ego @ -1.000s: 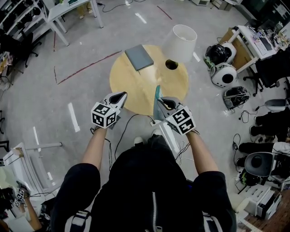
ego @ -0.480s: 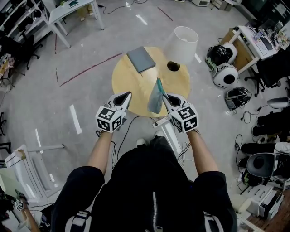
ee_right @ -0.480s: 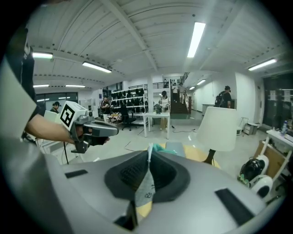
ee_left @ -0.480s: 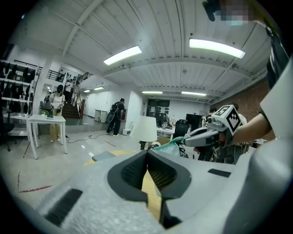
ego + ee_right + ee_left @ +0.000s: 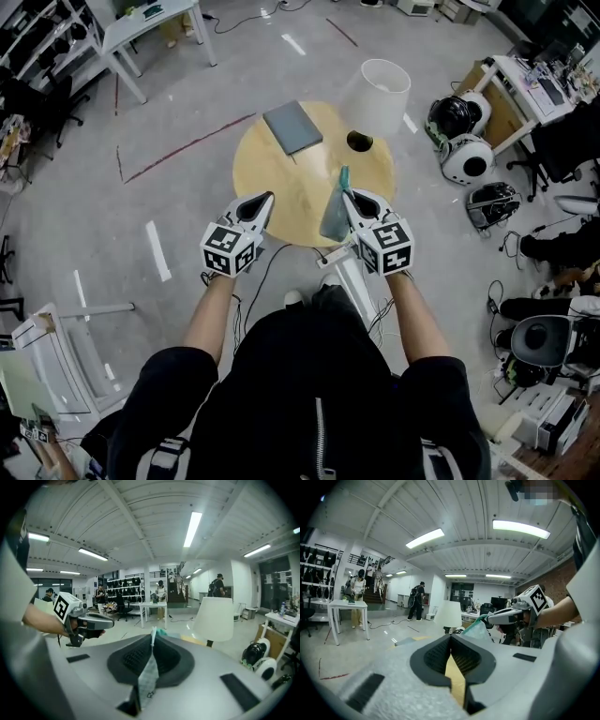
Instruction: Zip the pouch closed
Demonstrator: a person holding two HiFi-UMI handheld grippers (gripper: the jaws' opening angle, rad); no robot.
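My right tool (image 5: 349,195) has carried the pouch (image 5: 334,212) up and further over the round surface (image 5: 281,169), pinching its edge so it hangs clear, while my left tool (image 5: 265,199) has risen pressed together on nothing, so I judge the zipping hasn't started.

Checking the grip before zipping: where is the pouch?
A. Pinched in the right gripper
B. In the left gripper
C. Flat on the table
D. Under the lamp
A: the pouch is pinched between the jaws of the right gripper and held up off the table, while the left gripper is shut on nothing.
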